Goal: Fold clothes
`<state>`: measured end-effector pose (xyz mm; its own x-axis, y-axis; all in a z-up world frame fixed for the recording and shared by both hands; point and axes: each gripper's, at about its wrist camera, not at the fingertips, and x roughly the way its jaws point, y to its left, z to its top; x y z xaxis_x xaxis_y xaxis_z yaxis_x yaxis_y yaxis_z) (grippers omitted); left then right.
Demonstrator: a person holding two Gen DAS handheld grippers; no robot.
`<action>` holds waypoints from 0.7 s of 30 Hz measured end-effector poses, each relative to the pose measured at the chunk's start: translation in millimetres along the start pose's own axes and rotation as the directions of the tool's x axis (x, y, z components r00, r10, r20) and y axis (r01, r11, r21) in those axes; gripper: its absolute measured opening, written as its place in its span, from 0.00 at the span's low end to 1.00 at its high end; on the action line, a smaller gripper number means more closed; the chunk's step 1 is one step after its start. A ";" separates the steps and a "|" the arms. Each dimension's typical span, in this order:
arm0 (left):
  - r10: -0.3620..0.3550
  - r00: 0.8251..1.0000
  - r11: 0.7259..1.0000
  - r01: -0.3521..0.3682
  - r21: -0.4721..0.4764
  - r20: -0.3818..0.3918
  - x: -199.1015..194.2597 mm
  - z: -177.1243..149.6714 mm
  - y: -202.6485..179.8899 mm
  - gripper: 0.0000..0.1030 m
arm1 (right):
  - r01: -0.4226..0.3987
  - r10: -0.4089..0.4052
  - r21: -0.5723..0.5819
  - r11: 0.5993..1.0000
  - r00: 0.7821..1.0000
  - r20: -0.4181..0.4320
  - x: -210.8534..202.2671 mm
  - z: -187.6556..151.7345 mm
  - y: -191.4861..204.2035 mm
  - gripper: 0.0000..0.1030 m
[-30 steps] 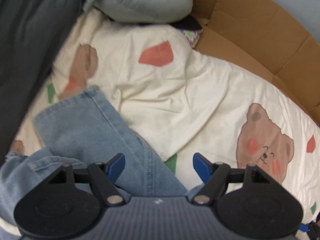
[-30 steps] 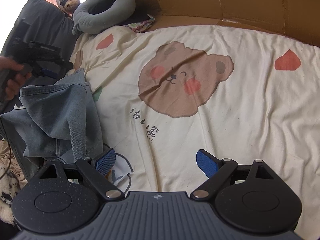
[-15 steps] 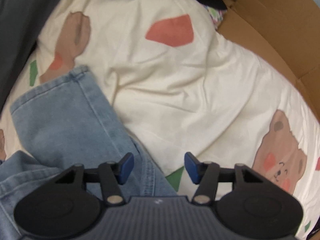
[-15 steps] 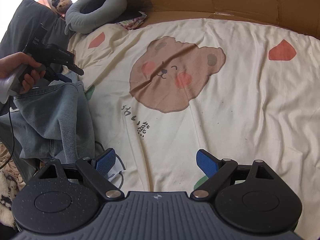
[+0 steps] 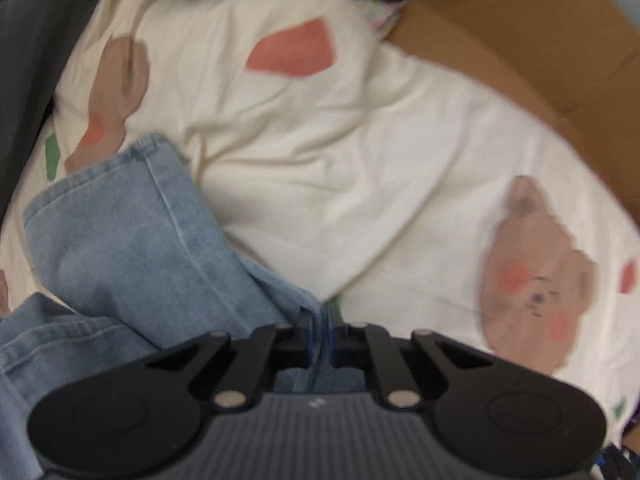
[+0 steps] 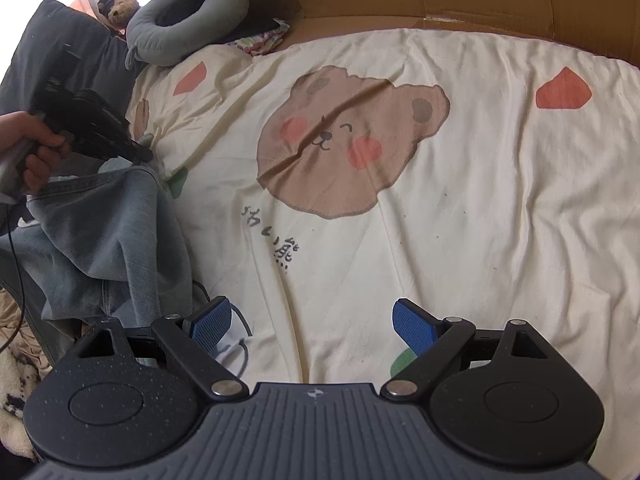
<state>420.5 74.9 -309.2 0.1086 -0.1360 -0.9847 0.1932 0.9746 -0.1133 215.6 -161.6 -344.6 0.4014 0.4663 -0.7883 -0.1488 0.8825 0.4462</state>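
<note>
Left wrist view — left gripper [image 5: 319, 330] clamped on jeans [image 5: 132, 240]; right gripper [image 6: 312, 322] wide apart, empty.

Left gripper clamped, right gripper open

The left gripper [image 5: 319, 330] points downward, jaws closed with a fold of jeans [image 5: 132, 248] pinched between the pads; a hand [image 6: 34, 152] grips its handle at the left edge of the right wrist view. The right gripper [image 6: 312, 320] stands wide, nothing between its blue pads [image 6: 412, 326]
</note>
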 end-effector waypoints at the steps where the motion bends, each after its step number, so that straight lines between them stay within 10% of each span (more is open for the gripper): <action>1: -0.029 0.999 0.999 0.029 0.019 0.015 -8.7 -3.1 -3.6 0.06 | -0.004 0.004 0.002 1.000 1.000 0.005 -0.8 0.4 0.3 0.89; 9: -0.249 0.967 0.962 0.241 0.132 0.054 -44.6 -33.5 -46.4 0.03 | -0.026 0.026 0.008 1.000 0.999 0.040 -11.4 5.0 -0.5 0.89; 21: -0.470 0.882 0.833 0.454 0.317 -0.029 -74.1 -79.9 -109.7 0.03 | -0.070 0.069 0.005 0.998 0.989 0.133 -36.3 30.7 5.2 0.89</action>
<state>313.3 -7.7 -234.4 -0.0230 -0.5727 -0.8194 0.5191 0.6937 -0.4994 228.0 -175.8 -300.6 0.5072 0.5135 -0.6921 -0.1717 0.8472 0.5027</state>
